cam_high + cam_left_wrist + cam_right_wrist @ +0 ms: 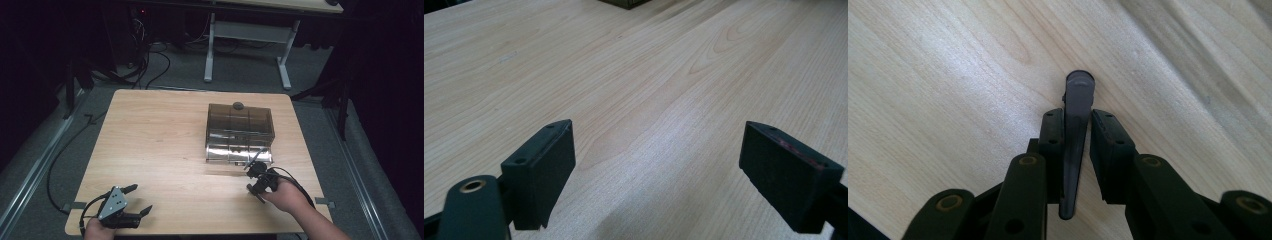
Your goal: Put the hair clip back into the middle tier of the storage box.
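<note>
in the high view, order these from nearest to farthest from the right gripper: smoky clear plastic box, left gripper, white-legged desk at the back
1. Smoky clear plastic box, just beyond the right gripper, slightly left.
2. Left gripper, across the table's near edge, at the left.
3. White-legged desk, on the floor past the table's far edge.

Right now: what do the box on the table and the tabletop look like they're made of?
Box: looks like smoky translucent plastic, glossy; inner ribs show through the walls and its front edge catches glare. Table: light wood or wood-look laminate, matt to satin; grain lines are visible in both gripper views, though real wood or print can't be told.
</note>
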